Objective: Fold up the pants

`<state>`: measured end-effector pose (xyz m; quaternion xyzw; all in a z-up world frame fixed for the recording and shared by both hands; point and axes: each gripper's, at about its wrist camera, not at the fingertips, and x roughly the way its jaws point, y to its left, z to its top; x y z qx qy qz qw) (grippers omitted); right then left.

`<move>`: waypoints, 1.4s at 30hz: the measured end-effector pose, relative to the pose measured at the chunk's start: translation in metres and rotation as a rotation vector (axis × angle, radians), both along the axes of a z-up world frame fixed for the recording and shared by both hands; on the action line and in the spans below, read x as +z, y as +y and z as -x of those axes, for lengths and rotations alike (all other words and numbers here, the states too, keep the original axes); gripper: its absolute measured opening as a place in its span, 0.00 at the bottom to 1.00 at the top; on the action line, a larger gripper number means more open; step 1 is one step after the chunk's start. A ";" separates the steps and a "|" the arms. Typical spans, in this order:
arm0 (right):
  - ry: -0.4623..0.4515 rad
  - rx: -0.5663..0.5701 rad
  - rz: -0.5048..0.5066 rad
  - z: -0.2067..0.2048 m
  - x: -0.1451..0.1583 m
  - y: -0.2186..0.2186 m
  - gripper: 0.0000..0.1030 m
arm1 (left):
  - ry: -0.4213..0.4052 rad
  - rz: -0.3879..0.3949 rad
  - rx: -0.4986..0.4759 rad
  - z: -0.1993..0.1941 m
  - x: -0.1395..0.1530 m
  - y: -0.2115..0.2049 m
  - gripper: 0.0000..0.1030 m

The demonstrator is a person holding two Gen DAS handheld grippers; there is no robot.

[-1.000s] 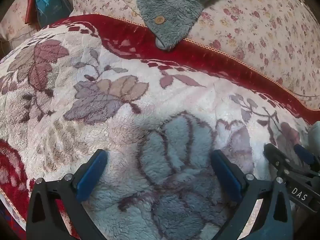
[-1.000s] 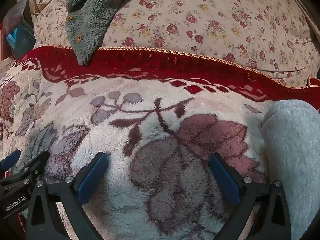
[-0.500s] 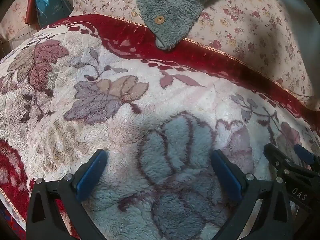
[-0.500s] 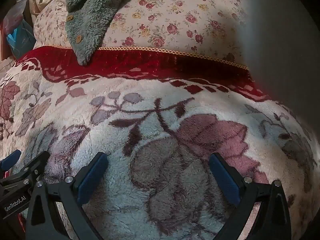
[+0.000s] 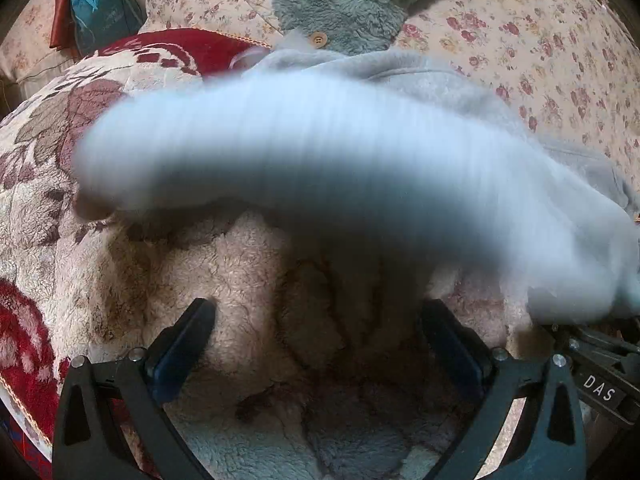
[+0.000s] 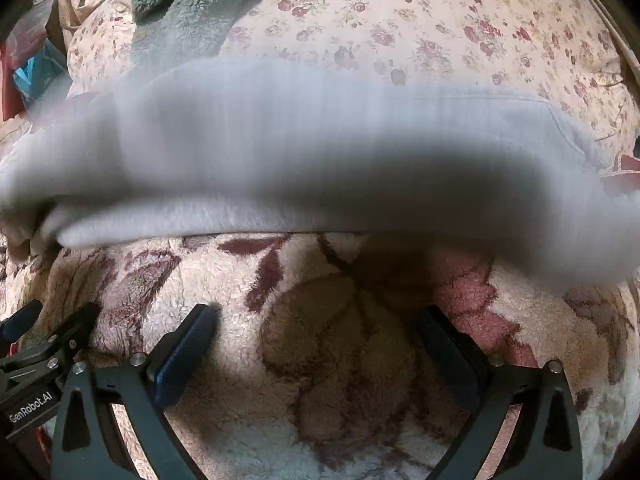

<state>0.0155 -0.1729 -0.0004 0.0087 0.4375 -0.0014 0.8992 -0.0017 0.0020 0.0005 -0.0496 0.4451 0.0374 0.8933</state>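
Two printed labels, one on each black plastic gripper

In the left wrist view, white letters "DAS" stand on the side of the right gripper (image 5: 600, 364) at the lower right edge; in the right wrist view, "GenRobot.AI" stands in white on the side of the left gripper (image 6: 36, 376) at the lower left.

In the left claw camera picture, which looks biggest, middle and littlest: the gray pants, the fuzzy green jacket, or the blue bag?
1. Gray pants, though they are blurred and nearest the camera, which inflates them.
2. Fuzzy green jacket, partly cut off at the top.
3. Blue bag.
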 end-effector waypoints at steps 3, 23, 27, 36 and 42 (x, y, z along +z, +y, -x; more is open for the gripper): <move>0.000 0.000 0.000 0.000 0.001 0.001 1.00 | 0.000 -0.002 0.000 -0.002 0.001 0.000 1.00; 0.007 0.006 0.002 -0.001 -0.001 0.000 1.00 | 0.003 -0.009 -0.001 -0.003 0.000 -0.004 1.00; 0.006 0.006 0.012 -0.001 -0.001 0.001 1.00 | 0.007 -0.018 0.001 -0.003 0.000 -0.005 1.00; 0.027 0.035 -0.011 -0.004 0.002 -0.003 1.00 | 0.034 -0.042 0.049 0.004 0.006 -0.008 1.00; 0.026 0.165 -0.046 0.013 0.011 -0.018 0.99 | -0.009 -0.001 0.089 0.029 0.021 -0.017 1.00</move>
